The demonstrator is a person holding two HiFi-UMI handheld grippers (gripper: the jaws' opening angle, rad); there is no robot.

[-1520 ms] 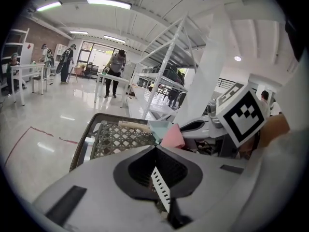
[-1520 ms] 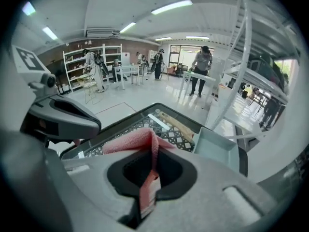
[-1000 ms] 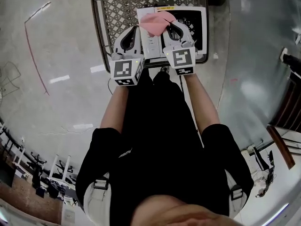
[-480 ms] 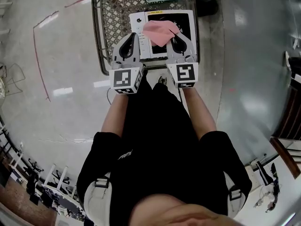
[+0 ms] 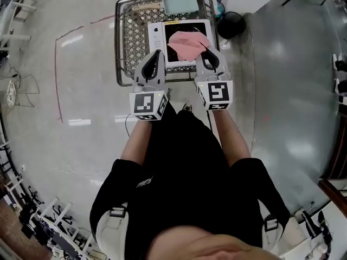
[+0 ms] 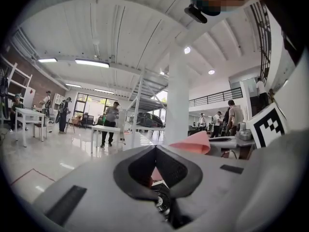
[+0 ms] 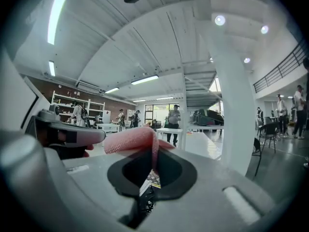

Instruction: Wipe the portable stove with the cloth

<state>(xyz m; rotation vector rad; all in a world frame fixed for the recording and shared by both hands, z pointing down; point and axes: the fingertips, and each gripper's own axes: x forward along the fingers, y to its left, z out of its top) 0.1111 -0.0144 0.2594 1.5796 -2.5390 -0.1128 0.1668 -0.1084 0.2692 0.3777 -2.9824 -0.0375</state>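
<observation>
The portable stove (image 5: 156, 37), white with a black top, sits on a mesh cart (image 5: 130, 31) at the top of the head view. A pink cloth (image 5: 186, 45) lies spread over the stove's black top. My right gripper (image 5: 204, 47) is shut on the cloth's right edge. In the right gripper view the cloth (image 7: 131, 139) folds up out of the closed jaws of the right gripper (image 7: 155, 152). My left gripper (image 5: 158, 54) hovers by the stove's front left corner. In its own view the left gripper (image 6: 155, 147) has its jaws shut together and holds nothing.
A pale blue tray (image 5: 179, 2) rests at the back of the cart. A black round object (image 5: 231, 23) stands on the floor to the cart's right. A red line (image 5: 57, 64) marks the polished floor at left. Tables and people (image 6: 111, 118) stand far off in the hall.
The cart and stove now sit farther off and smaller in the head view. Both grippers stay at the stove's front. The cloth, still pinched by the right gripper, now lies over the black top.
</observation>
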